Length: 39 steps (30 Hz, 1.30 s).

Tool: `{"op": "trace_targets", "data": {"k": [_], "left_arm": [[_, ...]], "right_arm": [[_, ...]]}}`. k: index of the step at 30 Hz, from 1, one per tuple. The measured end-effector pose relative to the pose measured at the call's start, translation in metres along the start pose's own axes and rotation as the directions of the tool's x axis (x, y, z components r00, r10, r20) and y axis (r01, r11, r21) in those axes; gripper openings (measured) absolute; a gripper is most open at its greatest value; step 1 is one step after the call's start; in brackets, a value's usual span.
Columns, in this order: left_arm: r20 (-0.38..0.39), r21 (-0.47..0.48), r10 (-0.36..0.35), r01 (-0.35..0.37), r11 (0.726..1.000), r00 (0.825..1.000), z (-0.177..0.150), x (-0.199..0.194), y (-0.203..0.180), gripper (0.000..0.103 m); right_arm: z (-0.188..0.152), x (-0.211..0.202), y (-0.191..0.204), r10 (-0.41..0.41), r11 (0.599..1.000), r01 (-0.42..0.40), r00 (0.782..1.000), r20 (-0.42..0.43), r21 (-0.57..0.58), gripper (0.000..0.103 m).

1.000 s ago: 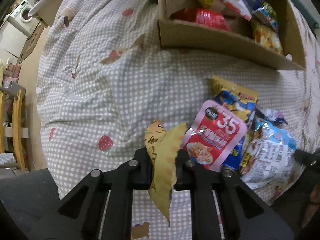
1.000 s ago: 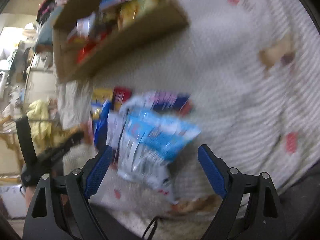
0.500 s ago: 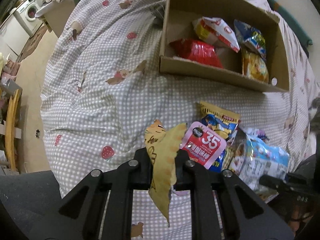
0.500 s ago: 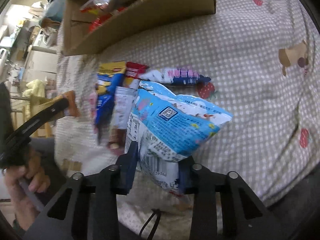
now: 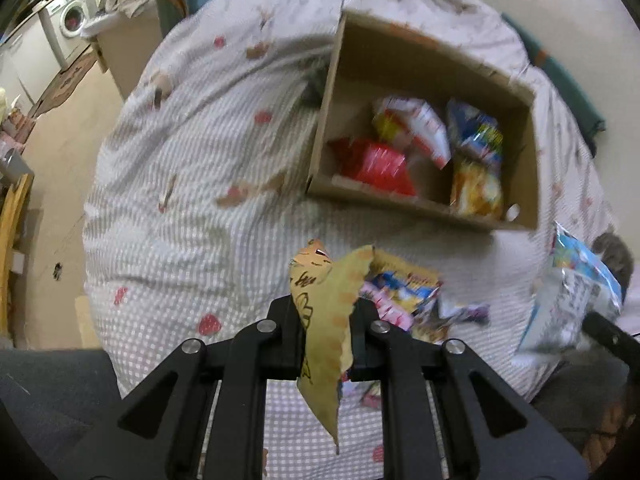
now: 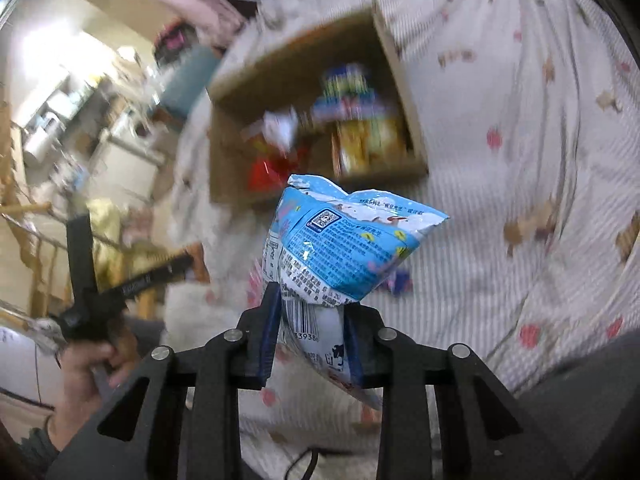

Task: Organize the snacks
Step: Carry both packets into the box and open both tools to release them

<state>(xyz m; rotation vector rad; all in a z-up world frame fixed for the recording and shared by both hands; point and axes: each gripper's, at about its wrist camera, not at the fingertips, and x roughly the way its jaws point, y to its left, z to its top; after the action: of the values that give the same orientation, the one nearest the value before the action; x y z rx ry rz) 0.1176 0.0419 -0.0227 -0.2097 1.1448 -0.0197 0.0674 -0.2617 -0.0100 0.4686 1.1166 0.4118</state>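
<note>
My left gripper (image 5: 326, 320) is shut on a yellow snack packet (image 5: 320, 280), held above the bed. Beyond it, a cardboard box (image 5: 400, 200) holds a red bag (image 5: 376, 164), a white-and-red bag (image 5: 416, 128), a blue bag and a yellow bag (image 5: 476, 188). Loose packets (image 5: 404, 292) lie on the bed in front of the box. My right gripper (image 6: 312, 312) has its jaws closing on a light-blue snack bag (image 6: 340, 248), with the pads pressing its lower part. That bag hangs clear of the bed, in front of the box (image 6: 380, 176).
The bed has a grey checked cover with strawberry prints (image 5: 200, 200). Its left edge drops to a tan floor, and a washing machine (image 5: 68, 20) stands far left. In the right wrist view a hand (image 6: 88, 368) holds the other gripper at the left.
My right gripper shut on the light-blue bag and lifted it off the bed. My left gripper rose with the yellow packet, and the box interior shows more fully.
</note>
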Motion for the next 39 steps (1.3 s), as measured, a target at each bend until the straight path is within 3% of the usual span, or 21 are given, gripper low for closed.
{"op": "trace_targets", "data": {"k": [8, 13, 19, 24, 39], "left_arm": [[0.132, 0.069, 0.012, -0.021, 0.997, 0.991, 0.062, -0.026, -0.028, 0.011], [0.173, 0.104, 0.018, -0.036, 0.994, 0.985, 0.103, -0.009, -0.052, 0.011], [0.233, 0.174, 0.055, -0.098, 0.980, 0.971, 0.127, 0.020, -0.070, 0.011], [0.243, 0.178, 0.054, -0.099, 0.979, 0.968, 0.132, 0.042, -0.072, 0.011], [0.187, 0.272, 0.169, -0.216, 0.938, 0.968, 0.137, 0.113, -0.090, 0.012]], "right_arm": [[0.068, -0.008, 0.007, 0.024, 0.999, -0.020, 0.996, 0.087, -0.050, 0.030], [0.113, 0.016, 0.001, 0.068, 0.995, -0.060, 0.993, 0.102, -0.077, 0.030], [0.143, 0.057, -0.006, 0.071, 0.993, -0.062, 0.993, 0.094, -0.096, 0.030], [0.149, 0.080, -0.008, 0.074, 0.991, -0.066, 0.995, 0.071, -0.119, 0.030], [0.147, 0.138, -0.015, 0.022, 0.992, -0.027, 0.999, -0.040, -0.126, 0.030]]}}
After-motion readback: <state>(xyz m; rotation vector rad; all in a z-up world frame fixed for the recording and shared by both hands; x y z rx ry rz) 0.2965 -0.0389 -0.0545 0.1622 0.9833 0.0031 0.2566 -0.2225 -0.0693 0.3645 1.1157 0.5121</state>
